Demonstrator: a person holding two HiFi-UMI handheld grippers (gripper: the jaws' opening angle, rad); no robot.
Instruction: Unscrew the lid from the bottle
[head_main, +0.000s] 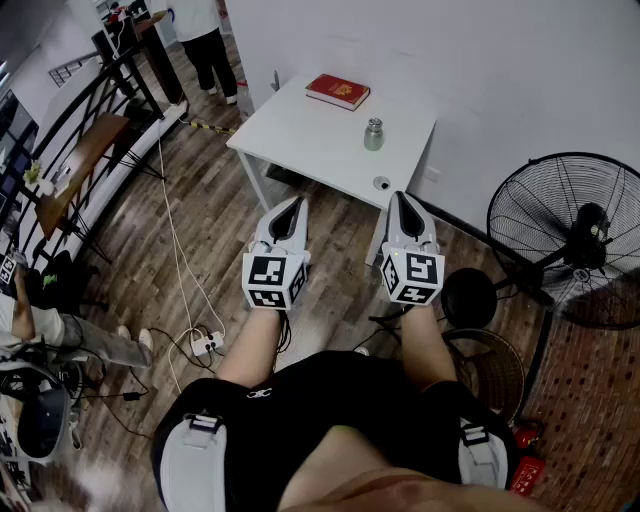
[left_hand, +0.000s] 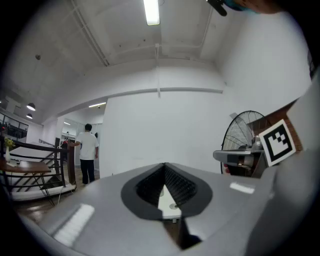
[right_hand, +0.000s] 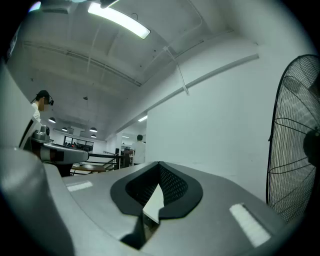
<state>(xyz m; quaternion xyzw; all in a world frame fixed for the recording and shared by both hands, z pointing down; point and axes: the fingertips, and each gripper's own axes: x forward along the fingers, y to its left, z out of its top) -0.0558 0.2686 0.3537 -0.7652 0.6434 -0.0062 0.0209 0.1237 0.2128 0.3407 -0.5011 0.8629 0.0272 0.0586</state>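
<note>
The small pale-green bottle stands upright, silvery lid on, on the far white table. Nearer, the left gripper and right gripper are both closed, empty.

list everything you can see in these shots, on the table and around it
table: one, white, ahead of the person, against the wall
book: one, red, far side of the table
bottle: one, grey-green with a silver top, upright mid-table
small round object: one, pale, near the table's front edge; too small to identify
fan: one, black, on the floor right of the table
power strip: one, white, on the wood floor at left
standing person: one, white top, beyond the table at far left
left gripper: one, grey-white, shut, empty, short of the table
right gripper: one, grey-white, shut, empty, short of the table
</note>
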